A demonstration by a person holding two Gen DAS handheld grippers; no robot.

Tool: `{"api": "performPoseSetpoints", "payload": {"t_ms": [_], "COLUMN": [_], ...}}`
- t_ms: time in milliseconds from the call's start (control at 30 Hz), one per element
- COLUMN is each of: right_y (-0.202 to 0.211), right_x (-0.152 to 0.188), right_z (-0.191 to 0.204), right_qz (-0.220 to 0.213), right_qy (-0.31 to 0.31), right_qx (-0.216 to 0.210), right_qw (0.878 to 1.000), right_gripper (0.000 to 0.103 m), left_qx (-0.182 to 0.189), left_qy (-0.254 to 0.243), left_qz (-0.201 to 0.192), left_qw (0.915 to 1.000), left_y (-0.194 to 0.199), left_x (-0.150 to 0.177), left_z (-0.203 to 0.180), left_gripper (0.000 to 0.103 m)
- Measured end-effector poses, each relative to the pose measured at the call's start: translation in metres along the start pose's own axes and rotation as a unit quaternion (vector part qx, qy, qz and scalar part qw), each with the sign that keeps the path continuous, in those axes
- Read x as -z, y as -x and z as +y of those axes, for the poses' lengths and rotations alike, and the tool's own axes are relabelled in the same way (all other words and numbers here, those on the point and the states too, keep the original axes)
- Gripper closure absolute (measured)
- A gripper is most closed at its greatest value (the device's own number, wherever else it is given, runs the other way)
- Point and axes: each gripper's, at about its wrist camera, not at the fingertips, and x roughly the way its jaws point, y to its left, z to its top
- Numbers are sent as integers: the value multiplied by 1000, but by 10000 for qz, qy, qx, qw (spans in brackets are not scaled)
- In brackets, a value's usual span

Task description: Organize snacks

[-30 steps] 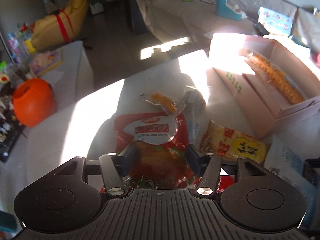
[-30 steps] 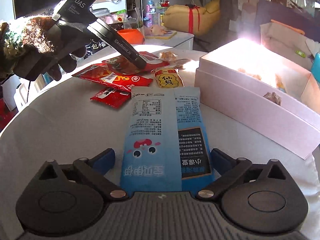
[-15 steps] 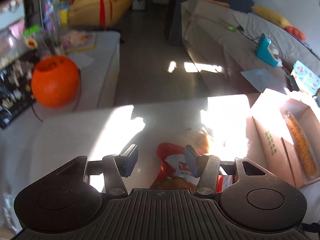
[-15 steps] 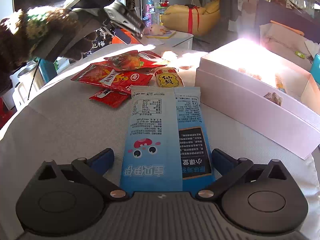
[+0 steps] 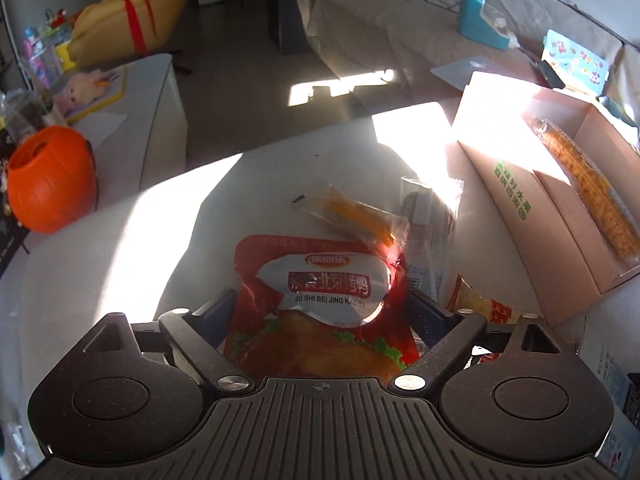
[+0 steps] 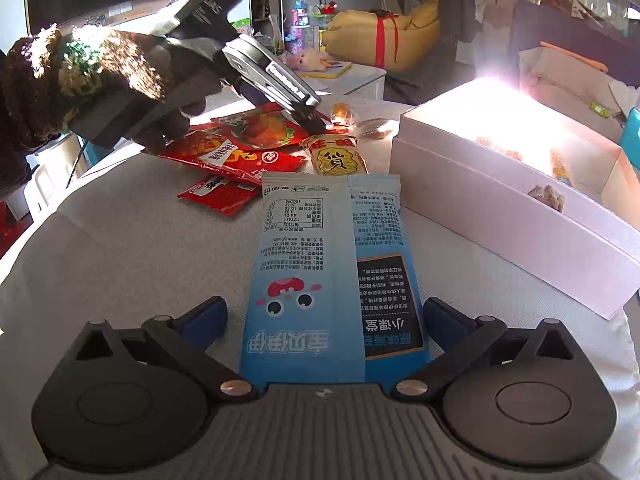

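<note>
Reaching in from the left of the right wrist view, your gloved left hand (image 6: pixel 132 96) tilts the left gripper (image 5: pixel 320 304) steeply down, tips low over the pile of red packets at the table's far side. Its fingers (image 5: pixel 218 310) are spread wide either side of the red roast-duck packet (image 5: pixel 320 292), which lies flat between them; whether the pads actually touch its edges is hard to judge from here. That packet is glossy red with a silver label panel and a picture of browned meat on lettuce. A clear-wrapped orange stick snack (image 5: pixel 352 216) rests just beyond it, overlapping its far right corner, and a yellow rice-cracker packet (image 6: pixel 336 158) lies just to its right.

Your right gripper (image 6: pixel 324 316) sits level and low, also spread wide, with the long blue snack packet (image 6: pixel 328 264) lying flat on the white tablecloth (image 6: pixel 120 248) between its fingers, printed back upward, apparently ungripped. To the right stands the open pink box (image 6: pixel 500 208), sunlit, holding a long orange snack bar (image 5: pixel 584 184) in its far compartment.
</note>
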Motion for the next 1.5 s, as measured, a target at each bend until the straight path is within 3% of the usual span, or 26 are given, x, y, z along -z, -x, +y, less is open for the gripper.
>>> {"api": "performPoseSetpoints", "payload": {"t_ms": [100,167,200,367,400,533,667,833,1000,1167,1267,1367,1467,1500], "right_y": [1,1,3,4,3,2,0,-1,16,32,30,11,4,7], "right_x": [0,-1,-1,-2,-2,-3,-5,-11,-7,1,-6,-13,-13,-11], "right_z": [-1,-2,-4,-9,-9,-9,-10,-10,-12,-24,-29,-29,-23,-24], "right_qz": [-13,-21,-24,-38,-36,-31,-6,171,390,26,-100,112,199,174], "right_qy": [-1,1,4,-27,-19,0,36,73,59,-319,-538,-730,-505,-471], "right_qx": [-15,-36,-56,-132,-126,-111,-110,-125,-219,81,-72,-345,-14,60], "right_qw": [10000,10000,10000,9999,9999,9999,9999,9997,9990,9995,9985,9967,9985,9987], "right_gripper": [0,0,0,0,0,0,0,0,0,0,0,0,19,19], "left_qx": [70,27,-59,-172,-243,-23,191,671,558,-27,-236,-308,-232,-189], "left_qy": [-11,39,16,-224,-271,89,267,428,613,1335,1670,1601,1238,1011], "left_qz": [-30,-73,-183,-497,-562,-958,-986,-740,-1085,-1426,-1451,-1254,-1081,-1067], "left_qw": [10000,10000,9998,9984,9978,9954,9946,9941,9906,9807,9749,9786,9861,9890], "left_y": [3,8,16,51,57,94,115,112,124,116,98,76,63,61], "left_x": [3,5,6,22,26,44,70,97,103,86,73,61,59,62], "left_z": [3,4,2,-19,-23,-25,-31,-40,-37,-22,-13,-12,-21,-28], "left_gripper": [10,16,26,33,66,84,84,84,82,81,81,80,80,80]}}
